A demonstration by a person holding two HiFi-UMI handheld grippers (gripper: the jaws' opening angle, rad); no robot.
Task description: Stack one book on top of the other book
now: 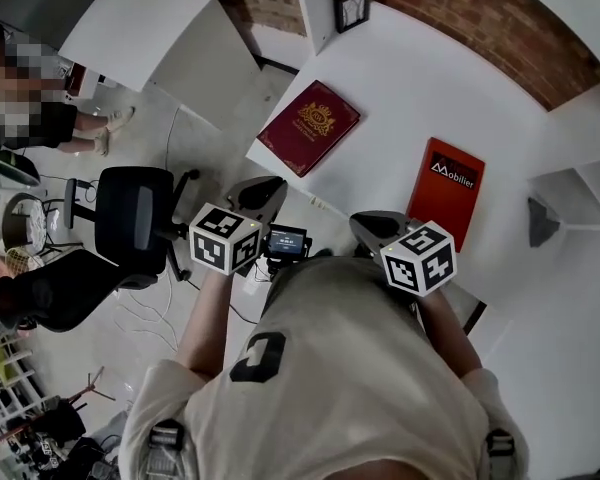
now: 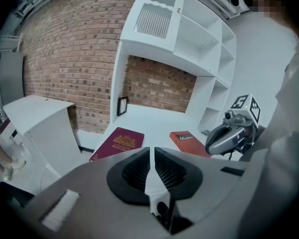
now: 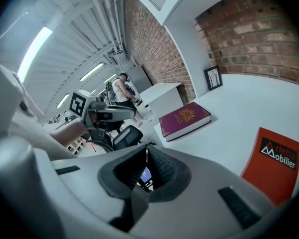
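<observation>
Where the left gripper (image 2: 150, 149) ends, its jaws stand closed tip to tip, with nothing between them. Right gripper (image 3: 145, 148): jaws likewise together at the tips, holding nothing; a small lit screen shows through the gap lower down.

Item 1, maroon book (image 1: 308, 126): lies flat, gilt crest up, near the tabletop's corner, at 1 o'clock from the left gripper in the head view. No jaws touch it.

Item 2, red book (image 1: 447, 190): lies flat, white lettering on a black band, at 2 o'clock from the right gripper and near the tabletop's front edge. Untouched. The two books rest well apart, the maroon one at 10 o'clock from the red one; neither is on the other.

Item 3, tabletop (image 1: 400, 78): white, carrying both books.

Item 4, picture frame (image 1: 352, 8): small, dark, upright at the back of the tabletop, at 1 o'clock from the maroon book.

Item 5, brick wall (image 1: 460, 8): behind the tabletop.

Item 6, shelf unit (image 2: 189, 39): white, above and beside the tabletop.

Item 7, office chair (image 1: 135, 213): black, on the floor at 9 o'clock from the left gripper.
</observation>
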